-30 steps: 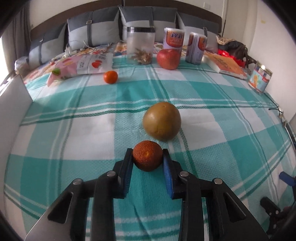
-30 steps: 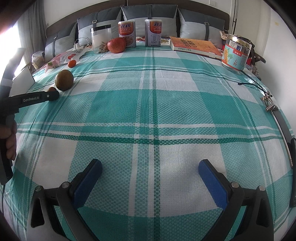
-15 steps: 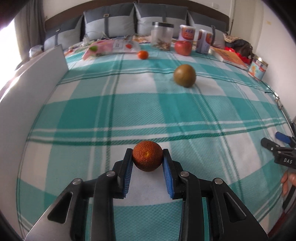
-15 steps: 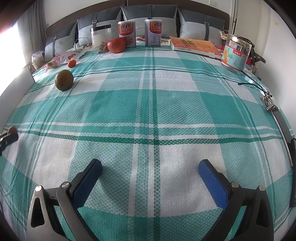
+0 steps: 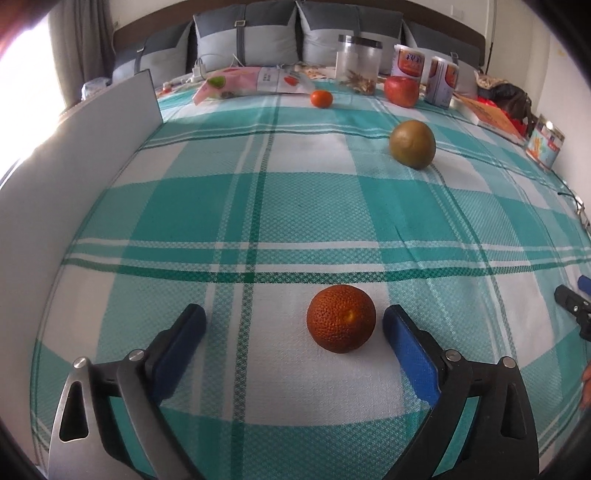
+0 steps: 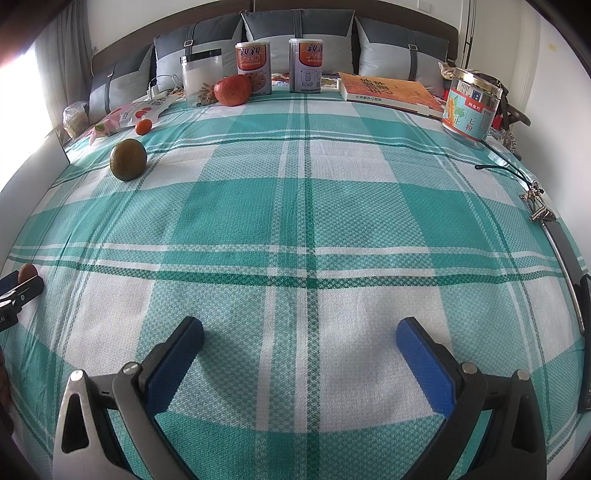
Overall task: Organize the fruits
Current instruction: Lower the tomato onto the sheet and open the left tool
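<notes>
Left wrist view: left gripper [image 5: 291,328] jaws opening around the rough orange fruit [image 5: 341,318] (right jaws released), white board [image 5: 74,177] alongside.

A bed with a green and white checked cover [image 6: 306,206] fills both views. At its far end stand grey pillows [image 6: 295,33], a clear jar [image 6: 201,79] with a dark lid, and two orange-labelled cans [image 6: 254,66] [image 6: 306,64]. An orange book [image 6: 388,90] lies to the right of them, and a printed tin [image 6: 471,107] stands near the right edge. A pink snack bag [image 5: 251,83] lies at the far left, behind a white board [image 5: 74,173].
</notes>
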`<state>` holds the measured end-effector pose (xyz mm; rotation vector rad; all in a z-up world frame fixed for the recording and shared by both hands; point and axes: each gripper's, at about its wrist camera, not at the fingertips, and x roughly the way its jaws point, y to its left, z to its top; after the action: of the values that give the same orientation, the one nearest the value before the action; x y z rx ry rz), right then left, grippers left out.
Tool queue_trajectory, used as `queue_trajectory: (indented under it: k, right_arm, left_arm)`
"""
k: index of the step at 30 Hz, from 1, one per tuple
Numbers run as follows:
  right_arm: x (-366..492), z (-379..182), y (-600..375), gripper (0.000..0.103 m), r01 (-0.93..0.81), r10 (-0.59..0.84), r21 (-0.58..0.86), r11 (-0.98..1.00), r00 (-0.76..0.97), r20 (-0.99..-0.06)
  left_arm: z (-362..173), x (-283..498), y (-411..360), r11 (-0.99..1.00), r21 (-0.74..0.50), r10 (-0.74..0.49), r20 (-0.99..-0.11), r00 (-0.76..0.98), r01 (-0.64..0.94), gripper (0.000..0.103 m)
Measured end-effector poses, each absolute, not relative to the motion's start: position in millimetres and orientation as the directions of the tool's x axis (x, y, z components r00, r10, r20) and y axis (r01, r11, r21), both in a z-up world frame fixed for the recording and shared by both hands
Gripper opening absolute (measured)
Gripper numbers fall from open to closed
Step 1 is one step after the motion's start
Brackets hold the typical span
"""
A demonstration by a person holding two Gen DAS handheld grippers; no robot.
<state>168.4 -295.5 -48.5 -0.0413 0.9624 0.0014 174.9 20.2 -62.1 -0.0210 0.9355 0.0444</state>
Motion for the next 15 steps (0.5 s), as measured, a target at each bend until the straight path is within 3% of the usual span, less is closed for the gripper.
queue_trajectory:
  k: [15]
  right_arm:
    - [168.3, -48.9, -295.9, 0.103, -0.018, -0.015, -0.031, 0.999, 0.569, -0.822]
  left_arm:
    - [-62.0, 175.0, 20.7, 0.999, 0.000, 0.027, -0.805, 0.593, -0.047, 0.099]
